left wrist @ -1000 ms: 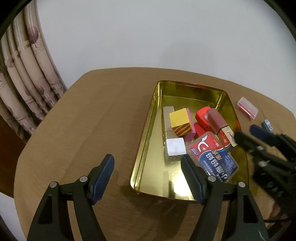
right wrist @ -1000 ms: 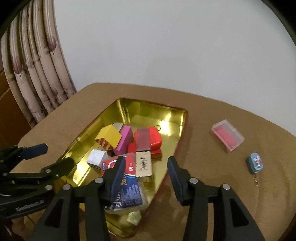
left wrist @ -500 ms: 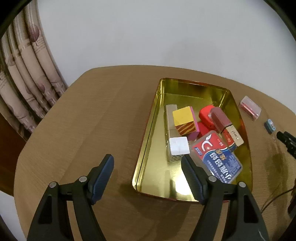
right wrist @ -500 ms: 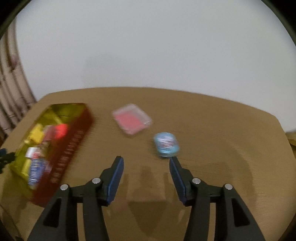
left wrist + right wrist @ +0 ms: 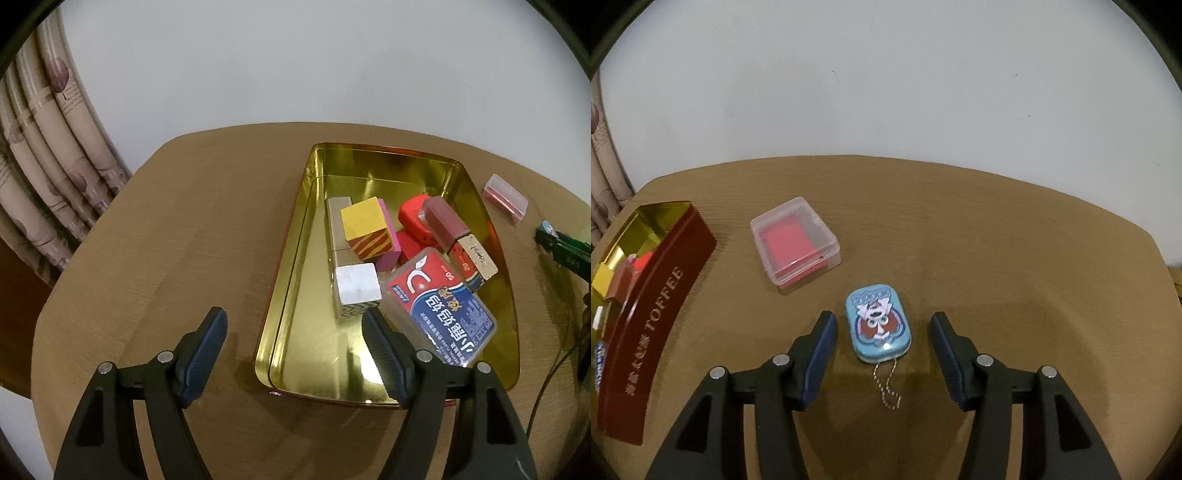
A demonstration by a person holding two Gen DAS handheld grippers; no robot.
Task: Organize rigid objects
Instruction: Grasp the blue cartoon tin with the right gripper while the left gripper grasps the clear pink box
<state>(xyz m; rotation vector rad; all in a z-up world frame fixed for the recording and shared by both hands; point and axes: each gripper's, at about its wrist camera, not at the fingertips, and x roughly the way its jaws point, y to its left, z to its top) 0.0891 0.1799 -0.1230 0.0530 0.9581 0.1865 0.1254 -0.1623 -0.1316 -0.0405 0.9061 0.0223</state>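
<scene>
A small blue tin (image 5: 878, 326) with a bead chain lies on the brown table. My right gripper (image 5: 882, 325) is open, its fingers on either side of the tin, not touching it. A clear plastic box with a red insert (image 5: 795, 244) lies to the tin's far left; it also shows in the left wrist view (image 5: 505, 198). The gold tin tray (image 5: 291, 258), red outside (image 5: 653, 317), holds several blocks, red items and a blue-red plastic box (image 5: 439, 312). My left gripper (image 5: 293, 336) is open and empty over the tray's near left corner.
A curtain (image 5: 48, 162) hangs at the left past the table edge. A white wall stands behind the table. The right gripper's finger (image 5: 561, 245) shows at the right edge of the left wrist view, with a cable (image 5: 550, 373) below it.
My right gripper has swung right from over the tray to the blue tin and now straddles it. My left gripper has barely moved.
</scene>
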